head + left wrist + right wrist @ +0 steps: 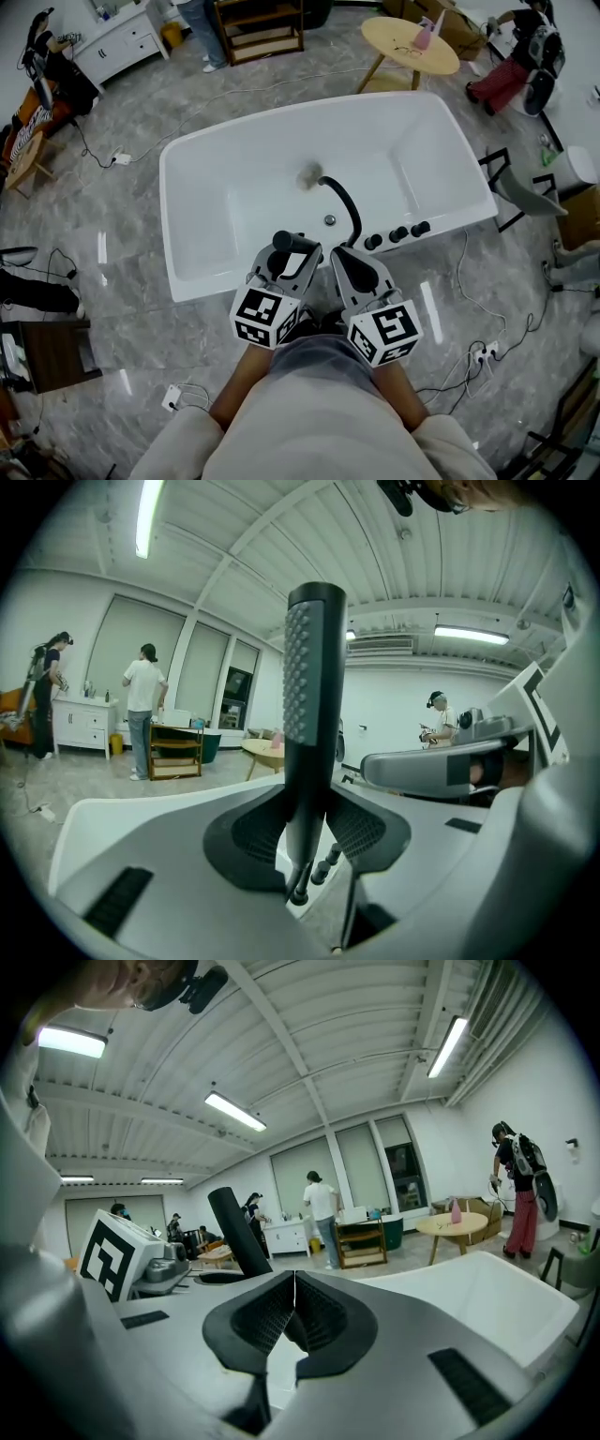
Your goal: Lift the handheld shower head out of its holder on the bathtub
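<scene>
The black stick-shaped handheld shower head [310, 696] stands upright between the pads of my left gripper [309, 829], which is shut on its lower part. In the head view the shower head [283, 242] and left gripper [292, 247] hover over the near rim of the white bathtub [169, 216]. My right gripper [345, 255] is beside it on the right, a little apart. Its pads [281, 1312] meet with nothing between them. From the right gripper view the shower head [240, 1232] shows tilted at the left. The holder is hidden under the grippers.
A curved black spout [343, 202] and three black knobs [397, 234] sit on the tub's near rim. A round wooden table [410, 42] stands beyond the tub and a dark chair [514, 192] to its right. Cables and a power strip [483, 354] lie on the floor. People stand far back.
</scene>
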A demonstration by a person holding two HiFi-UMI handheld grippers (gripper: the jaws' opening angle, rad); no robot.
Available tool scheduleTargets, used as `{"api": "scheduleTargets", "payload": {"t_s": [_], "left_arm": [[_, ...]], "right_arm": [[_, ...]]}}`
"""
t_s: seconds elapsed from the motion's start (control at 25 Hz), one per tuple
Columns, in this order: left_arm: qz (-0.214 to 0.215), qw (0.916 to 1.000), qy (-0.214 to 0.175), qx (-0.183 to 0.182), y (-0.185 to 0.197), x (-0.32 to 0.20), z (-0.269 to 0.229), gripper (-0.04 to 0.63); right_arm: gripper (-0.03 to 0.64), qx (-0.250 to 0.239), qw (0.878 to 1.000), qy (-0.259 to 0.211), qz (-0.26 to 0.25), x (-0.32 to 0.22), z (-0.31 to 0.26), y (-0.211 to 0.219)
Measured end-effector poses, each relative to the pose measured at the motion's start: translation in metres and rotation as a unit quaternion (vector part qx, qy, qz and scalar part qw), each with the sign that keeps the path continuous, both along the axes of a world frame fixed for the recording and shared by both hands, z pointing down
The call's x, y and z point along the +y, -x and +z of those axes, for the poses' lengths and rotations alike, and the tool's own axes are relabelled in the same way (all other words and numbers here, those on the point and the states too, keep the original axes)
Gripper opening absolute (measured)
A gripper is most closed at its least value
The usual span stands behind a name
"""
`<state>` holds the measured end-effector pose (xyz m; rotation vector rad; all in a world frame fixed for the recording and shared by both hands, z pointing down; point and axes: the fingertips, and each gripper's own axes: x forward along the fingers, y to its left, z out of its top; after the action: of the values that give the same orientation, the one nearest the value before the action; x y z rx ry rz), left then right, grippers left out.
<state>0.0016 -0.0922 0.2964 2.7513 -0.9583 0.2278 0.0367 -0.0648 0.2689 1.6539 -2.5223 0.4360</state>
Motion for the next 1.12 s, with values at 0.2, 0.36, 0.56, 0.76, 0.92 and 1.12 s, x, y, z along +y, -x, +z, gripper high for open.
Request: {"api": "scheduleTargets", "payload": {"t_s": [0.2, 0.36, 0.56, 0.76, 0.92, 1.12], "left_arm": [[0.000, 0.9998, -0.013, 0.018, 0.003, 0.005, -0.020, 0.138], [-0.001, 0.9993, -0.021, 0.031, 0.004, 0.010, -0.032, 0.138], [-0.014, 0.9988, -0.023, 0.042, 0.009, 0.012, -0.034, 0.138], [-0.019, 0.9988, -0.011, 0.044, 0.016, 0.014, -0.029, 0.138], [-0.020, 0.9988, -0.003, 0.044, 0.019, 0.018, -0.023, 0.138], [-0.021, 0.9988, 0.010, 0.044, 0.018, 0.018, -0.014, 0.138]], "right_arm": [[0.018, 0.008, 1.000, -0.003, 0.004, 0.001, -0.005, -0.002], [0.018, 0.009, 1.000, -0.010, 0.003, 0.006, -0.009, -0.002], [0.018, 0.022, 1.000, -0.016, 0.000, 0.010, -0.010, 0.001], [0.018, 0.029, 1.000, -0.012, -0.001, 0.012, -0.008, 0.007], [0.018, 0.029, 1.000, -0.008, -0.001, 0.015, -0.006, 0.011], [0.018, 0.028, 1.000, -0.004, -0.001, 0.015, -0.001, 0.010]]}}
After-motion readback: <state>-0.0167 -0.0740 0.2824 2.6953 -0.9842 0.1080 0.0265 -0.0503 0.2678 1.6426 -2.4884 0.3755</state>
